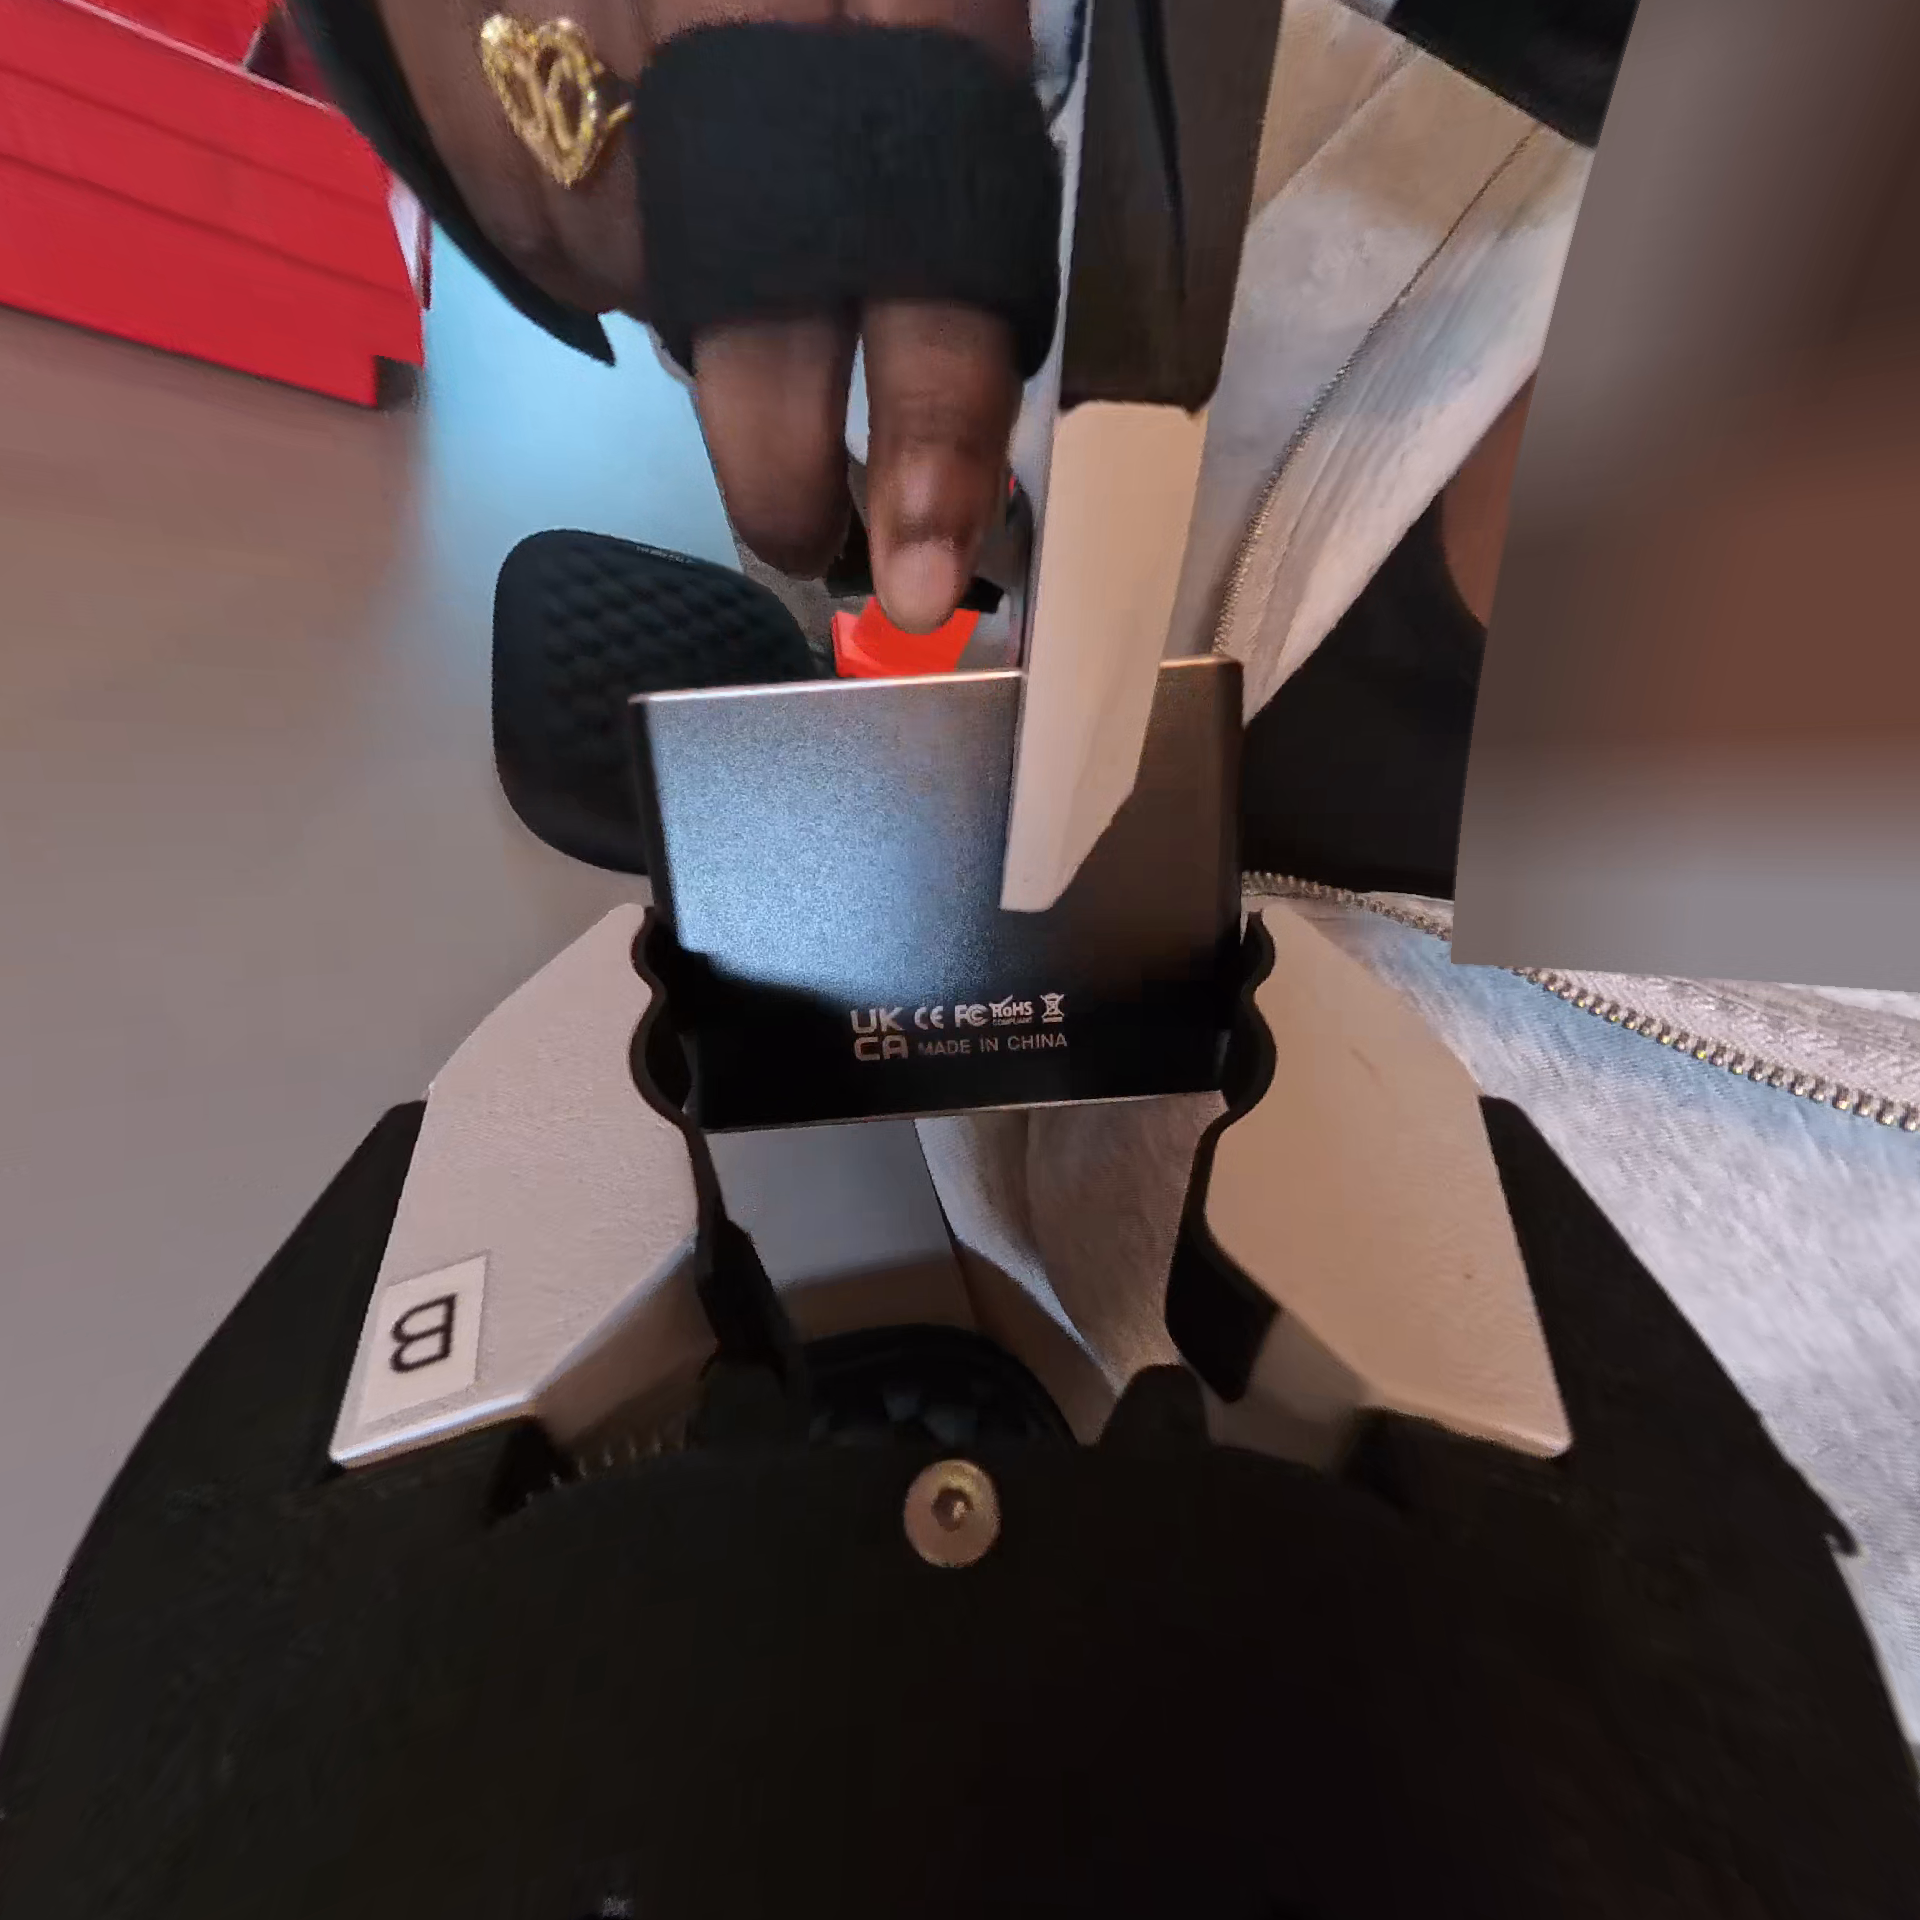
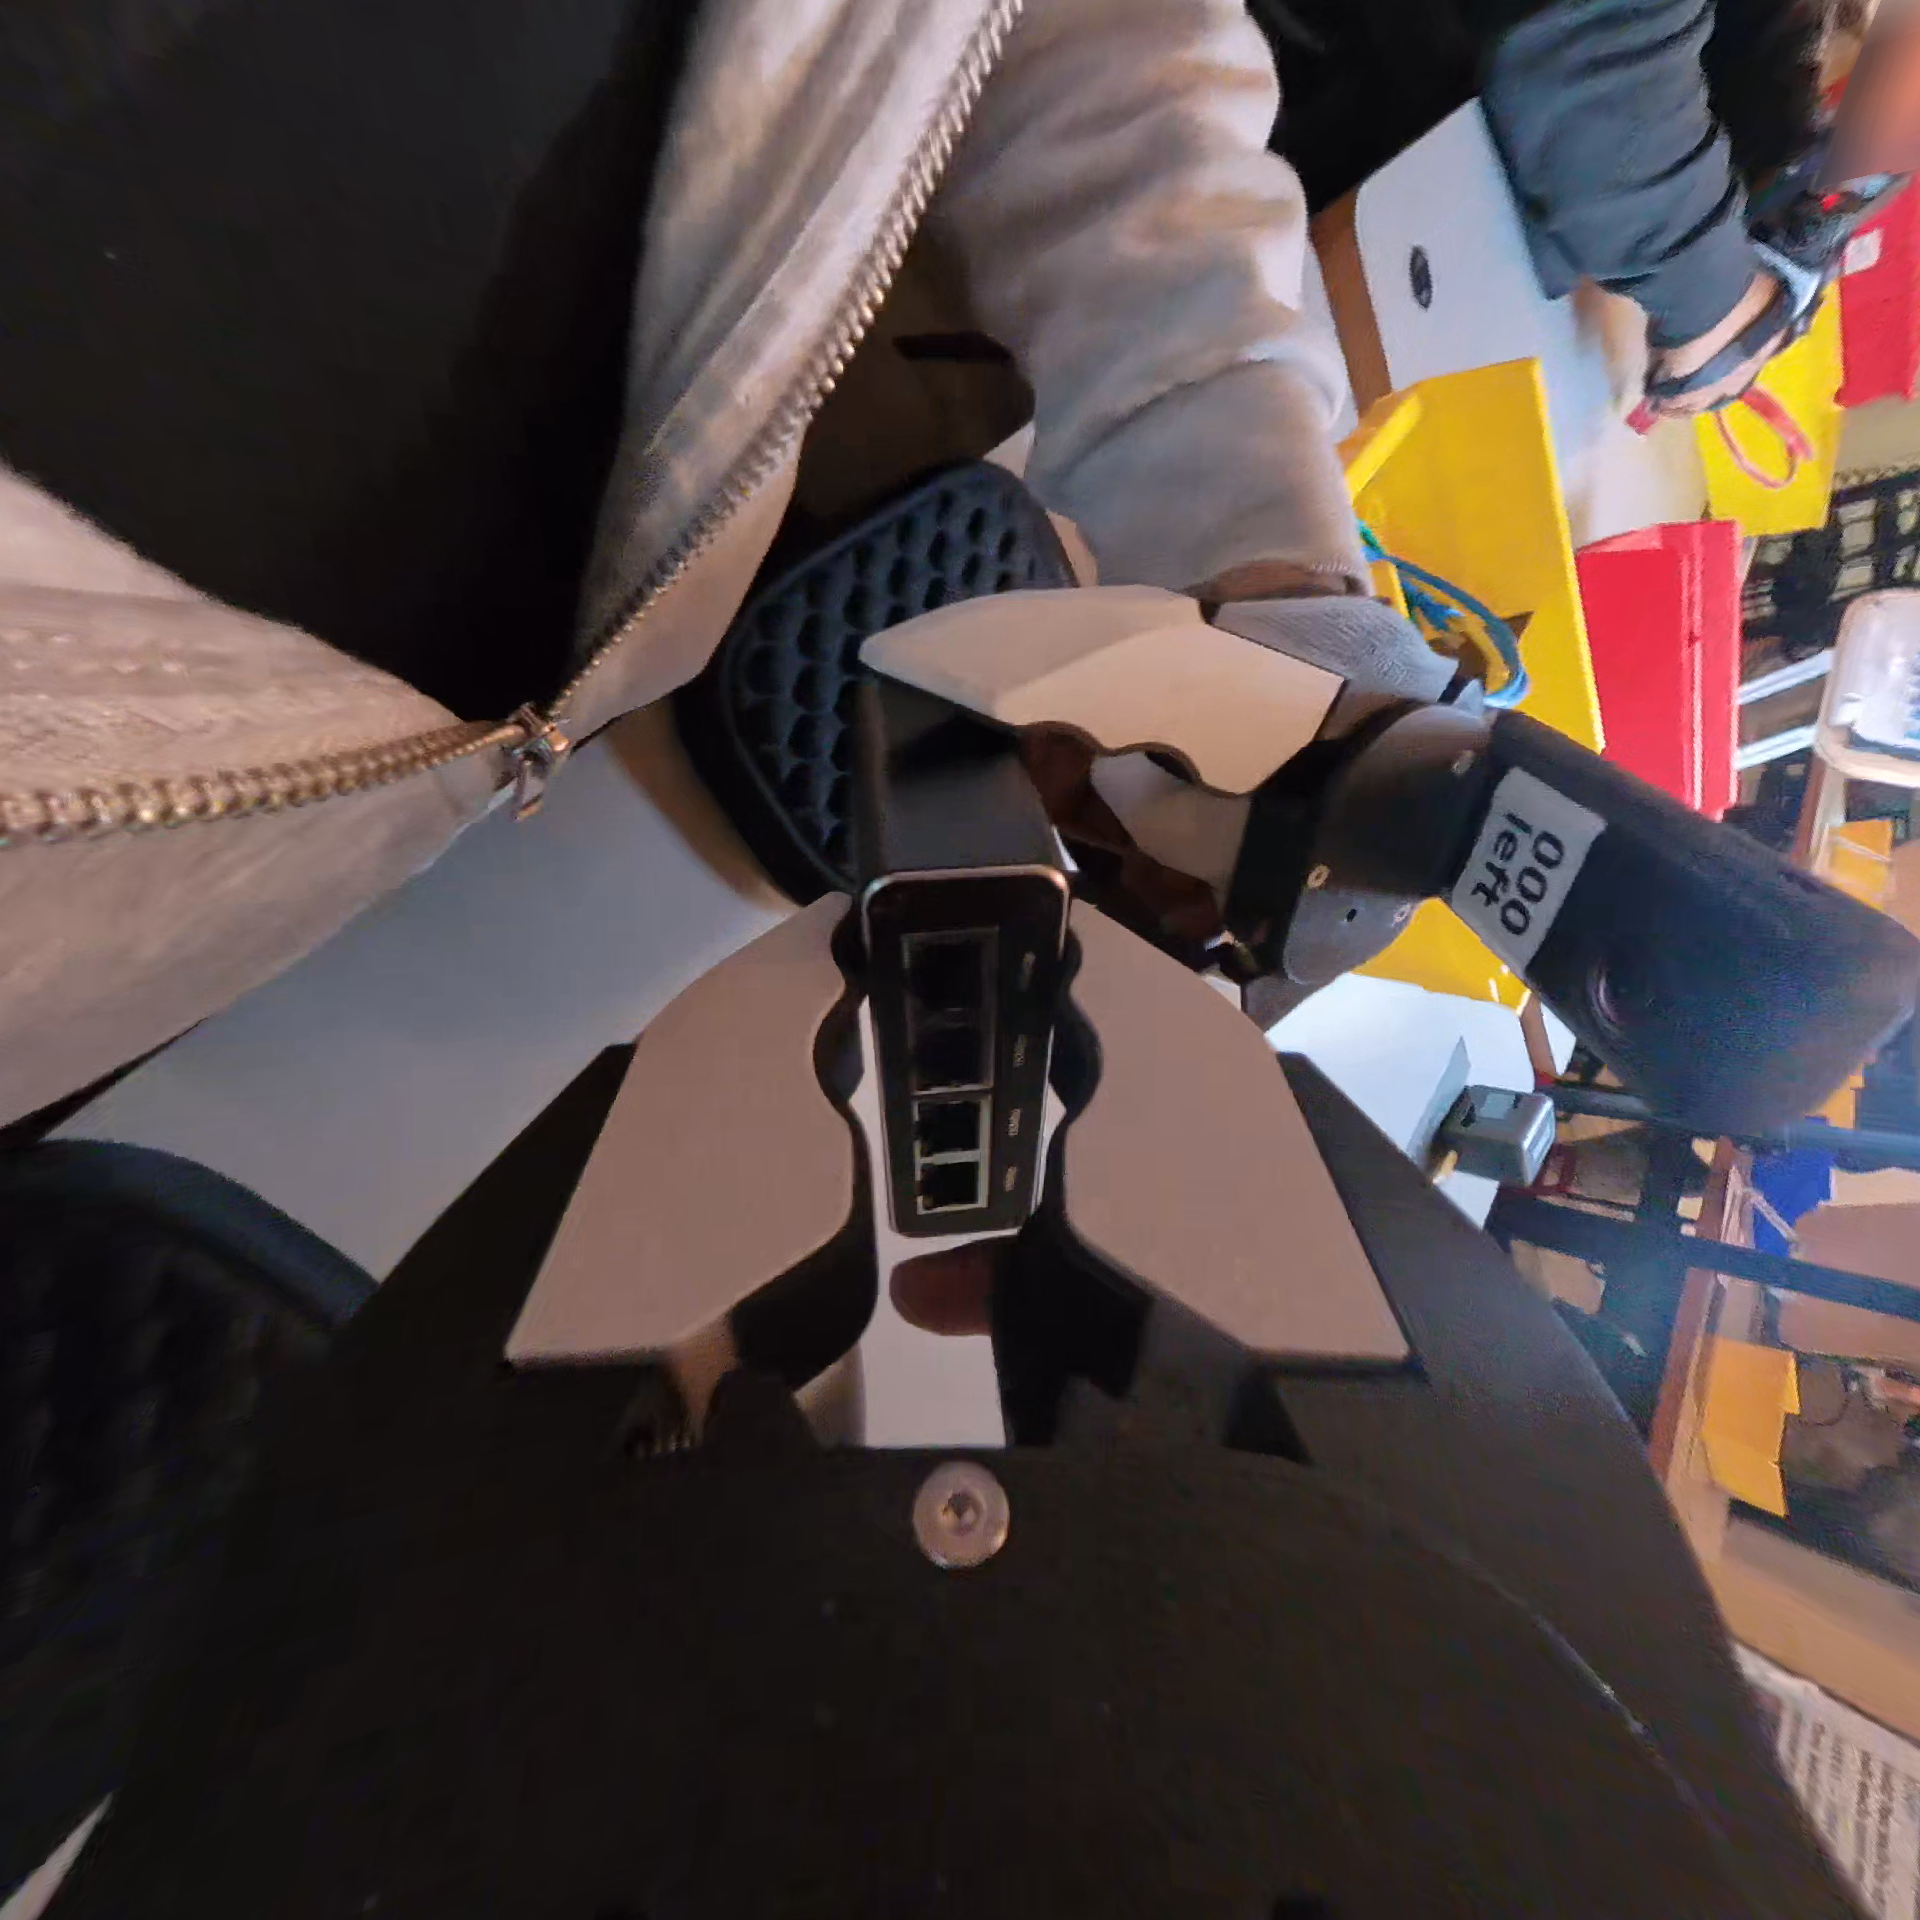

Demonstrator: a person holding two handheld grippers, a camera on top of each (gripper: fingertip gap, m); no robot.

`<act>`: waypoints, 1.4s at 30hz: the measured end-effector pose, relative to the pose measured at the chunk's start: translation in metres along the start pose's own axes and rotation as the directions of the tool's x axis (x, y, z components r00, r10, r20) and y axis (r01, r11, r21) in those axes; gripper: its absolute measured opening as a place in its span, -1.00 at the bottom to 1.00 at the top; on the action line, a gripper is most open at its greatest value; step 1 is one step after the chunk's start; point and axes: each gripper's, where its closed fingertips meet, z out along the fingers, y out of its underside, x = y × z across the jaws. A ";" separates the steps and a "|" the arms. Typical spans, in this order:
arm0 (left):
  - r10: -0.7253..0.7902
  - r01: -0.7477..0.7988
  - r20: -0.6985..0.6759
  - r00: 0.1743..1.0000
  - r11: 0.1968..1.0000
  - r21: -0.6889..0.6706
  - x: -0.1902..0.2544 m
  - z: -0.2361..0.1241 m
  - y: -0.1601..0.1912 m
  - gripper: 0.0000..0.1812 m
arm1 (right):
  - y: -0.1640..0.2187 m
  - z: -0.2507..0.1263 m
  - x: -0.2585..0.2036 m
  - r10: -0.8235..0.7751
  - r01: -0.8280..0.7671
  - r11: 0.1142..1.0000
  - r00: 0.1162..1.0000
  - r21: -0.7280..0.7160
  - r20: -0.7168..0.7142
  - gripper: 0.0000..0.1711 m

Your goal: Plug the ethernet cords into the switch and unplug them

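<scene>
Centre of both views: the switch (image 1: 914, 883), a small grey-black metal box, held off the table between both grippers. In the left wrist view, the left gripper (image 1: 951, 1029) pinches the near end of the switch, one black pad on each side edge. In the right wrist view, the right gripper (image 2: 961, 1081) clamps the port face of the switch (image 2: 966, 1049) from both long sides; four ethernet ports run in a column down this face, all four empty. At right centre of the right wrist view, the left gripper (image 2: 1039, 748) grips the far end of the same box.

Upper centre of the left wrist view: a hand (image 1: 831, 312) with a black band over two fingers and a gold ring (image 1: 551, 99); one fingertip presses a red-orange part (image 1: 899, 644) just behind the far edge of the switch. What that part belongs to cannot be told. One silver finger of the right gripper (image 1: 1091, 644) crosses the right half of the switch and hides it.

Surroundings: a black mesh pad (image 1: 623, 675) behind the switch; a grey zip jacket (image 2: 727, 343) filling the upper left of the right wrist view; stacked red boxes (image 1: 187, 197) at upper left of the left wrist view; yellow bins (image 2: 1475, 520) and red bins (image 2: 1662, 644) at right, contents unclear. A second person's gloved hand (image 2: 1714, 343) appears at upper right.
</scene>
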 end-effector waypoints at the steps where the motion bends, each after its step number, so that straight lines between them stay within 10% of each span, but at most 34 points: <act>1: -0.020 0.020 0.016 1.000 1.000 0.008 -0.003 -0.003 -0.002 0.13 | 0.004 0.000 0.001 0.021 -0.021 1.000 1.000 -0.015 -0.005 -0.62; 6: 0.074 -0.148 0.417 0.906 0.978 0.147 -0.033 -0.042 -0.033 0.14 | 0.046 -0.005 0.017 0.328 -0.337 0.938 0.938 -0.077 -0.115 -0.63; 13: 0.430 -0.413 0.769 0.472 0.879 -0.238 -0.063 -0.044 -0.030 -0.01 | 0.086 -0.009 0.021 0.692 -0.707 0.707 0.699 -0.027 -0.179 -0.63; 17: 0.448 -0.388 0.716 0.535 0.884 -0.263 -0.076 -0.032 -0.019 -0.63 | 0.086 -0.003 0.008 0.665 -0.683 0.724 0.729 -0.100 -0.164 -0.63; 23: 0.337 -0.439 0.652 0.679 0.899 -0.008 -0.064 -0.034 -0.028 -0.64 | 0.076 -0.013 0.017 0.718 -0.726 0.686 0.665 0.048 -0.204 -0.57; 29: 0.290 -0.488 0.582 0.759 0.846 0.215 -0.046 -0.047 -0.040 -0.65 | 0.074 -0.027 0.014 0.907 -0.861 0.418 0.415 0.291 -0.076 -0.13; 35: 0.274 -0.472 0.524 0.807 0.832 0.291 -0.041 -0.043 -0.043 -0.65 | 0.060 -0.027 0.016 0.925 -0.819 0.339 0.379 0.464 -0.007 -0.64; 42: 0.126 -0.326 0.507 0.852 0.887 0.327 -0.060 -0.046 -0.035 -0.61 | 0.072 -0.025 0.016 0.934 -0.836 0.354 0.338 0.420 -0.115 -0.65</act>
